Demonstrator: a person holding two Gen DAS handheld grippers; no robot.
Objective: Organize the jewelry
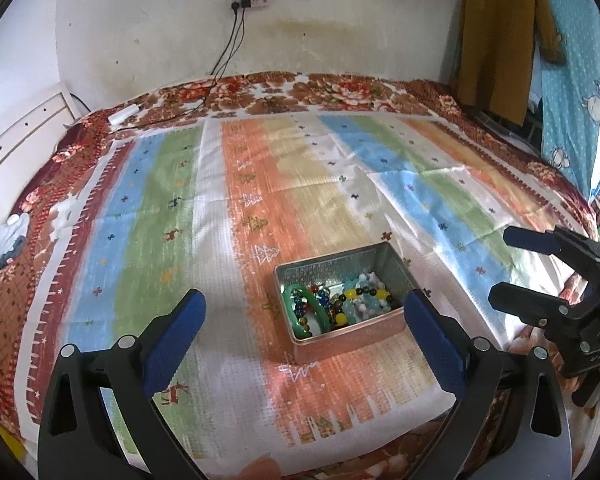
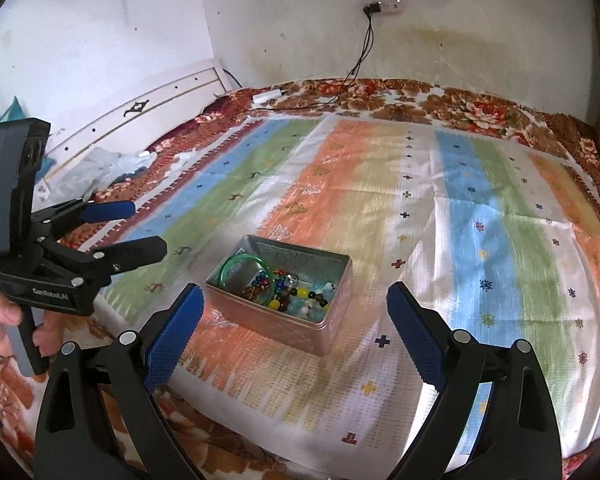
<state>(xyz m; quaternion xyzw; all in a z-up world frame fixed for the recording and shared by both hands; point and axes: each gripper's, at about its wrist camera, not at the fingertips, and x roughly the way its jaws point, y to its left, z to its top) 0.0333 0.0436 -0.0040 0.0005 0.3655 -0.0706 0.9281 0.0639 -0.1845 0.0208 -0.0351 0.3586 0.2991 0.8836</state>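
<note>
The metal tin (image 1: 342,304) sits open on the striped cloth (image 1: 260,184) covering the bed, rigid and probably light, best steadied by its long walls. Inside lie a green bangle (image 2: 246,270) (stiff, likely brittle, slippery) and beaded bracelets (image 1: 366,298), which should drape limply and are best pinched across the strand. Left gripper (image 1: 304,314) and right gripper (image 2: 296,306) both hover near the tin, spread wide and holding nothing.

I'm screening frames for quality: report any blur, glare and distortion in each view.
Left wrist view: striped cloth smeared by motion blur, tin fairly sharp, fisheye bends the bed edge. Right wrist view: similar smear, bright glare washing out the cloth's right side.
</note>
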